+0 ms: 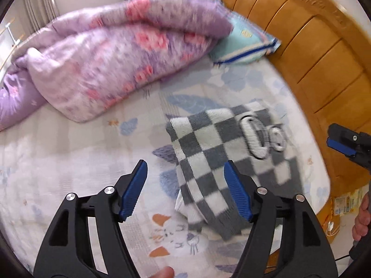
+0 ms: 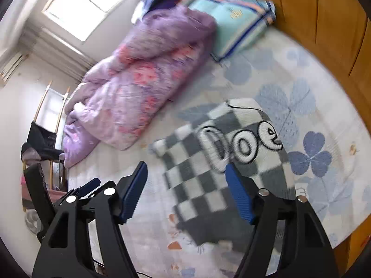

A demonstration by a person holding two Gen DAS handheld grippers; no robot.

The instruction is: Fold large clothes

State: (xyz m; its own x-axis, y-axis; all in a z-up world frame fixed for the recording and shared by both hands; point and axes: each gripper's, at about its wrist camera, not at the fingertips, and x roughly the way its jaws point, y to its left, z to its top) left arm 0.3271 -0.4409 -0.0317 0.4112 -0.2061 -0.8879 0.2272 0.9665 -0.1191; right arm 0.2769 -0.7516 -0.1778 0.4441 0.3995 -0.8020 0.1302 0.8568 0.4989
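Sitting bunched at far left on the bed [image 1: 69, 153]: a purple quilt [image 1: 111, 55], well apart from the work. Hanging wide and empty above the bed, just left of the garment: the left tool [image 1: 185, 191], pads touching nothing. Lying folded in a compact block mid-bed, lettering up: the checkered sweater [image 1: 222, 153]. Hovering wide and empty over its near edge: the right tool [image 2: 186, 191]. Possibly springing open here, judging by the thick fleece: the top layer, its near-left corner already lifting. Possibly dragging the fold askew on any low re-approach: either tool's fingers.
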